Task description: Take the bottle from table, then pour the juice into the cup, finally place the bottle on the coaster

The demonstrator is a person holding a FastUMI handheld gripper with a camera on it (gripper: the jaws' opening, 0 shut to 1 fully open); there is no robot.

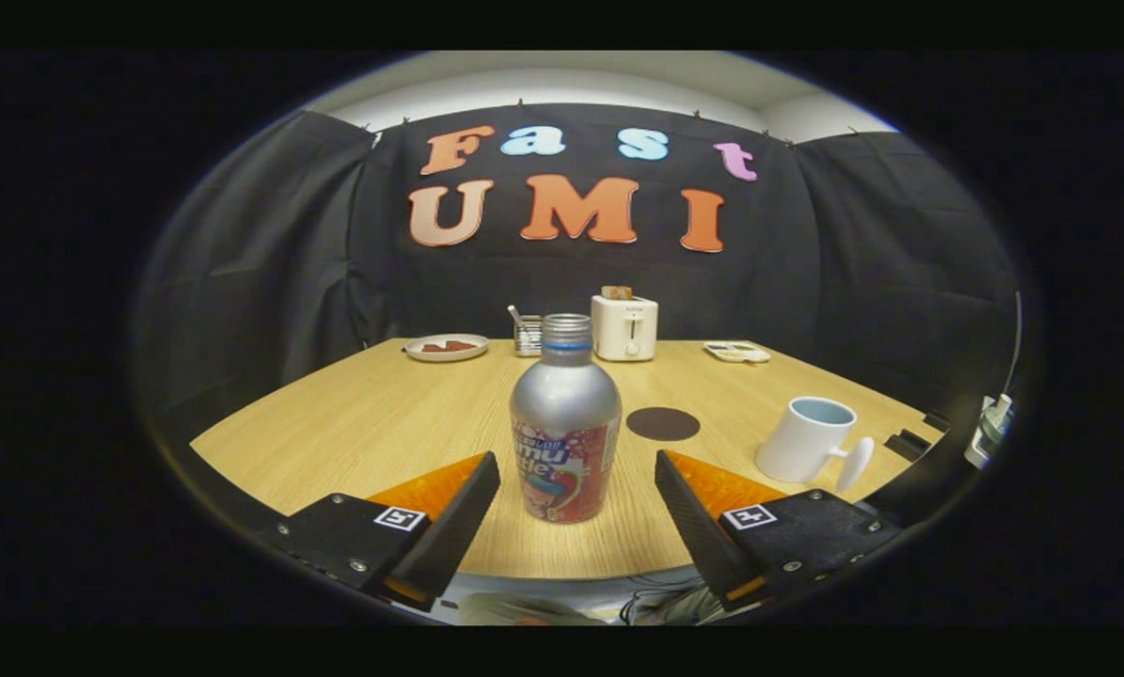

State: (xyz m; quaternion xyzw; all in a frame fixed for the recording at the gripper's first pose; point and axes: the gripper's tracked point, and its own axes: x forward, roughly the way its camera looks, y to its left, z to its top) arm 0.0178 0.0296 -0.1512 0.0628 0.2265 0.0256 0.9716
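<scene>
A silver bottle (564,423) with a red printed label and an uncapped threaded neck stands upright on the wooden table (355,423). My gripper (577,467) is open, one finger on each side of the bottle's lower body, with a gap to the bottle on both sides. Beyond the bottle and a little to the right, a dark round coaster (662,424) lies flat on the table. A white cup (809,439) with its handle turned toward me stands further right, beyond the right finger.
At the table's far edge stand a white toaster (625,326), a small caddy (527,335), a plate with food (446,347) on the left and a flat tray (736,352) on the right. The table's near edge runs just below the bottle.
</scene>
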